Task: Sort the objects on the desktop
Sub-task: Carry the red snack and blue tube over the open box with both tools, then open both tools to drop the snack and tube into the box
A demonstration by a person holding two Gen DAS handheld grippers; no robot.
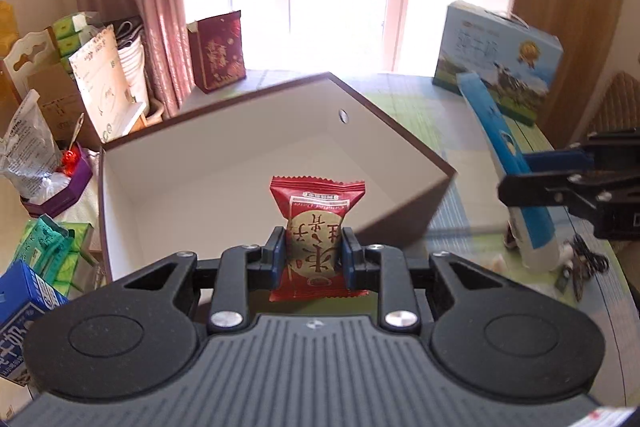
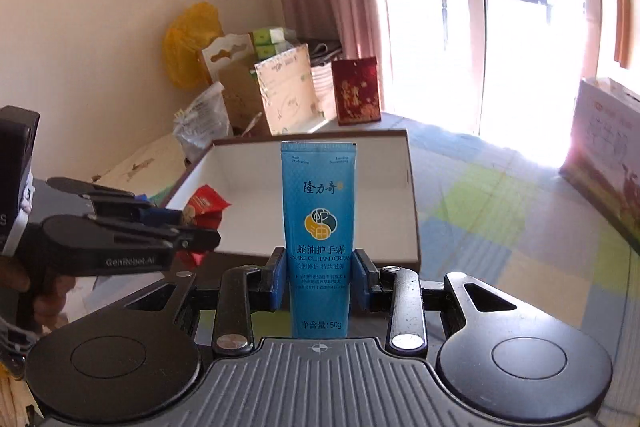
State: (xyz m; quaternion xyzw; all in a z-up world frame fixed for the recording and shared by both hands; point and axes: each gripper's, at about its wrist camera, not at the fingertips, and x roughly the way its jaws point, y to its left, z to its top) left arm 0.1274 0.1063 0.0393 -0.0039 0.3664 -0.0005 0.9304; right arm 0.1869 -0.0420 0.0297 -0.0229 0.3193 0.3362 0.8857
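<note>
My left gripper (image 1: pixel 314 259) is shut on a red snack packet (image 1: pixel 316 223) and holds it over the near edge of an open brown box with a white inside (image 1: pixel 208 163). My right gripper (image 2: pixel 320 277) is shut on a blue hand cream tube (image 2: pixel 319 211), held upright before the same box (image 2: pixel 384 183). In the left wrist view the right gripper (image 1: pixel 520 183) holds the tube (image 1: pixel 508 163) to the right of the box. In the right wrist view the left gripper (image 2: pixel 200 227) holds the packet (image 2: pixel 206 205) at the box's left side.
A blue milk carton case (image 1: pixel 500 59) stands at the far right on the checked tablecloth (image 1: pixel 452 227). Small dark items (image 1: pixel 580 267) lie near the table's right edge. Bags, a red gift bag (image 1: pixel 218 51), tissue packs and a milk carton (image 1: pixel 24 311) crowd the left.
</note>
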